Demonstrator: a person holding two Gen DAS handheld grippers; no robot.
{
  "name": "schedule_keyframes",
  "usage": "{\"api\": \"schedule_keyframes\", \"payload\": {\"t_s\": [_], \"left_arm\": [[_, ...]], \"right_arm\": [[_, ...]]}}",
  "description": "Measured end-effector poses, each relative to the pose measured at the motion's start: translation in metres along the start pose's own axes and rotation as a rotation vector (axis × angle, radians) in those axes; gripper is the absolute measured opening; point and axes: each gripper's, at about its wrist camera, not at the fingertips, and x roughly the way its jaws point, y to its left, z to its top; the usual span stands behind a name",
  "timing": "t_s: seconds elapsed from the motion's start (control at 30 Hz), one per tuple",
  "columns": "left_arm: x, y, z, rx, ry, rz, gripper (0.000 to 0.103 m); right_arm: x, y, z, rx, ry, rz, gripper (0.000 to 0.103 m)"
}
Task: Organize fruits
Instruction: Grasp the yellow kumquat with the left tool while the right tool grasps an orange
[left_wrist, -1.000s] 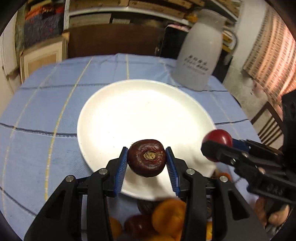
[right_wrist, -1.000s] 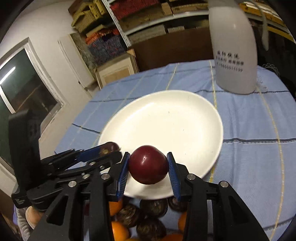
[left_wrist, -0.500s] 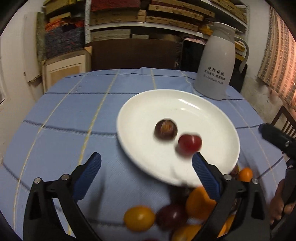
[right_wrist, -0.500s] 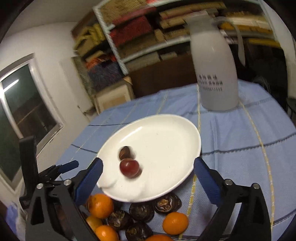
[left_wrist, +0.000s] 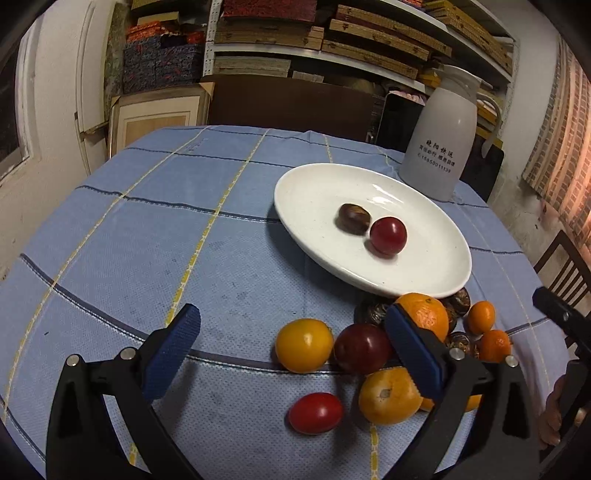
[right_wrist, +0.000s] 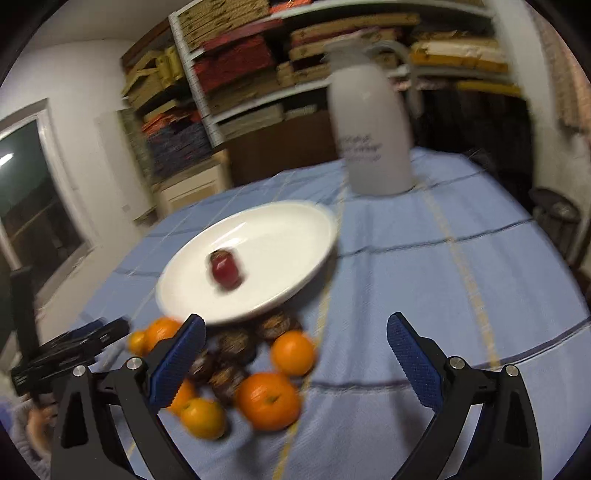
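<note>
Blurring rt view: brown fruit (right_wrist: 220, 254) half-hidden behind red fruit (right_wrist: 226, 272).

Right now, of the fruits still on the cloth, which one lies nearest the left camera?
The small red oval fruit, lying alone on the cloth in front of the pile. The yellow fruit and dark red plum sit farther back.

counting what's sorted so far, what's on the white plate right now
Two fruits lie on the white plate: a dark brown one and a red one, touching. No other fruit shows on it.
</note>
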Motion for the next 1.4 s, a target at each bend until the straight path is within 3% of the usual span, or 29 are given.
{"api": "schedule_keyframes", "payload": {"t_s": [0.3,0.63,0.73,0.8,1.1,1.27,1.4], "left_arm": [[0.001,-0.029,-0.005,0.161,-0.013,0.073,0.098],[0.006,0.003,0.001,0.031,0.023,0.078,0.098],[0.007,0.012,0.001,-0.013,0.042,0.066,0.098],[0.007,0.015,0.0,-0.024,0.05,0.062,0.098],[0.01,0.019,-0.007,-0.032,0.087,0.051,0.098],[0.022,0.019,-0.009,-0.01,0.119,0.075,0.099],[0.026,0.018,-0.009,0.007,0.118,0.063,0.099]], "right_arm": [[0.003,0.028,-0.01,-0.12,0.032,0.035,0.099],[0.008,0.03,-0.032,-0.124,0.142,0.053,0.098],[0.009,0.032,-0.034,-0.127,0.162,0.057,0.09],[0.014,0.029,-0.035,-0.115,0.187,0.066,0.079],[0.026,0.013,-0.036,-0.013,0.252,0.135,0.073],[0.028,0.003,-0.036,0.033,0.268,0.125,0.051],[0.029,0.004,-0.038,0.019,0.272,0.107,0.049]]}}
